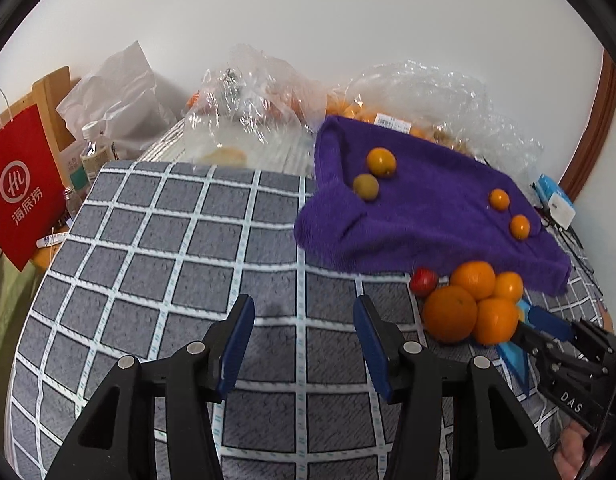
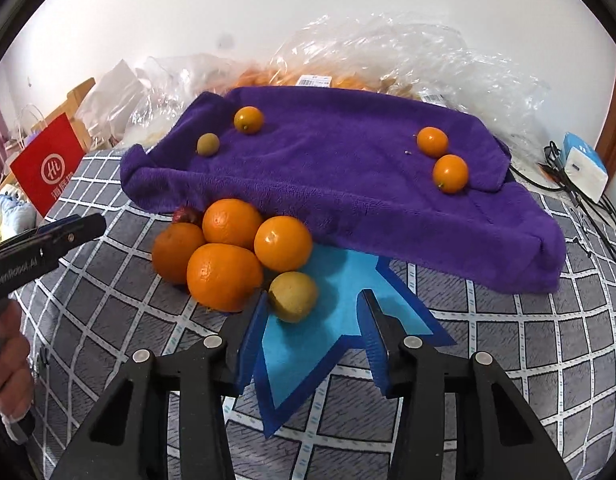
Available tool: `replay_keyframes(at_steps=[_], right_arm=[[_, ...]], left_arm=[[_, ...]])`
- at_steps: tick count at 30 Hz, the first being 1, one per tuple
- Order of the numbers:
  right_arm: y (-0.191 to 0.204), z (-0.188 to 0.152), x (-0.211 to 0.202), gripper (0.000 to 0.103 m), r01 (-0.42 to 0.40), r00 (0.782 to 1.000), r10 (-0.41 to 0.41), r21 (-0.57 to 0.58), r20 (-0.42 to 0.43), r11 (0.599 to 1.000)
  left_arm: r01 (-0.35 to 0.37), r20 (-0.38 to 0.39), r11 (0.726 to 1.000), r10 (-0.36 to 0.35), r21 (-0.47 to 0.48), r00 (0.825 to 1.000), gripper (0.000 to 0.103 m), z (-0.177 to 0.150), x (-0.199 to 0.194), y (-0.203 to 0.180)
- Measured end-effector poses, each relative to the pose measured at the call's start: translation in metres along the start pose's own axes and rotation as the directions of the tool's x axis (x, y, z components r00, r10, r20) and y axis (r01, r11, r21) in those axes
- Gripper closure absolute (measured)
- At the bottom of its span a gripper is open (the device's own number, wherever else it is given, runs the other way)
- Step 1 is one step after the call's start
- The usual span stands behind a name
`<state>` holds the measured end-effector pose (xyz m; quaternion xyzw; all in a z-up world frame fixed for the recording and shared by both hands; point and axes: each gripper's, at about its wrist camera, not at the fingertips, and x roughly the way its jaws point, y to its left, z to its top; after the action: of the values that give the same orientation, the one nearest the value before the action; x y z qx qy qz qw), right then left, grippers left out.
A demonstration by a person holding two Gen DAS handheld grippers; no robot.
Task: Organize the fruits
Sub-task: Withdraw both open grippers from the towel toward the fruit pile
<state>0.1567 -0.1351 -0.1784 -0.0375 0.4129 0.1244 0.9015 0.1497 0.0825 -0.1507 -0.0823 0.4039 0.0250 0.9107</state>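
Note:
Several oranges [image 2: 224, 276] lie clustered on the grey checked cloth against the front edge of a purple towel [image 2: 347, 184], with a small red fruit [image 2: 186, 215] behind them and a yellow-green fruit [image 2: 292, 296] on a blue star-shaped mat [image 2: 308, 352]. My right gripper [image 2: 313, 316] is open, empty, just short of the yellow-green fruit. Small orange fruits [image 2: 450, 173] and a greenish one [image 2: 208, 145] sit on the towel. My left gripper [image 1: 304, 320] is open and empty over bare cloth, left of the oranges [image 1: 449, 314]; the towel [image 1: 419, 208] lies beyond.
Clear plastic bags of fruit [image 1: 252, 108] line the back by the wall. A red paper bag [image 1: 22, 184] and bottles [image 1: 94, 152] stand at the left. A white-blue box [image 2: 585, 168] and black cables [image 2: 587, 204] lie at the right.

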Motion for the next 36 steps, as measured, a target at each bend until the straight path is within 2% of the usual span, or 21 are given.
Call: replay_keyframes(at_steps=[4,11,13,20,29,31,36], right_arm=[[-0.001,0.001,0.001,0.076,-0.024,1.000,0.024,0.014,0.006,1.000],[-0.012,-0.004,-0.012,0.076,0.017,0.999,-0.018,0.040,0.032,0.999],[-0.020,-0.006,-0.016,0.076,0.052,0.998,-0.053,0.042,0.039,0.998],[-0.052,-0.013,-0.023,0.076,0.082,0.996,-0.085,0.087,0.035,0.993],[-0.057,-0.016,-0.009,0.075,0.100,0.995,-0.102,0.082,0.015,0.992],[-0.058,-0.016,-0.003,0.075,0.077,0.997,-0.076,0.091,-0.007,0.993],[-0.059,-0.020,-0.009,0.075,0.080,0.996,-0.083,0.092,0.025,0.993]], left_arm=[[0.003,-0.029,1.000,-0.003,0.019,1.000,0.054,-0.001,0.003,-0.007],[-0.011,-0.083,0.999,0.014,0.039,0.996,0.054,-0.009,0.010,-0.012],[-0.027,-0.072,0.999,0.031,0.047,0.997,0.053,-0.012,0.009,-0.013],[-0.072,-0.054,0.990,0.079,0.120,0.995,0.041,-0.021,0.010,-0.022],[-0.069,-0.060,0.994,0.074,0.083,0.995,0.037,-0.023,0.006,-0.015],[-0.073,-0.061,0.994,0.079,0.086,0.995,0.037,-0.023,0.007,-0.016],[-0.062,-0.069,0.995,0.068,0.080,0.995,0.038,-0.023,0.004,-0.017]])
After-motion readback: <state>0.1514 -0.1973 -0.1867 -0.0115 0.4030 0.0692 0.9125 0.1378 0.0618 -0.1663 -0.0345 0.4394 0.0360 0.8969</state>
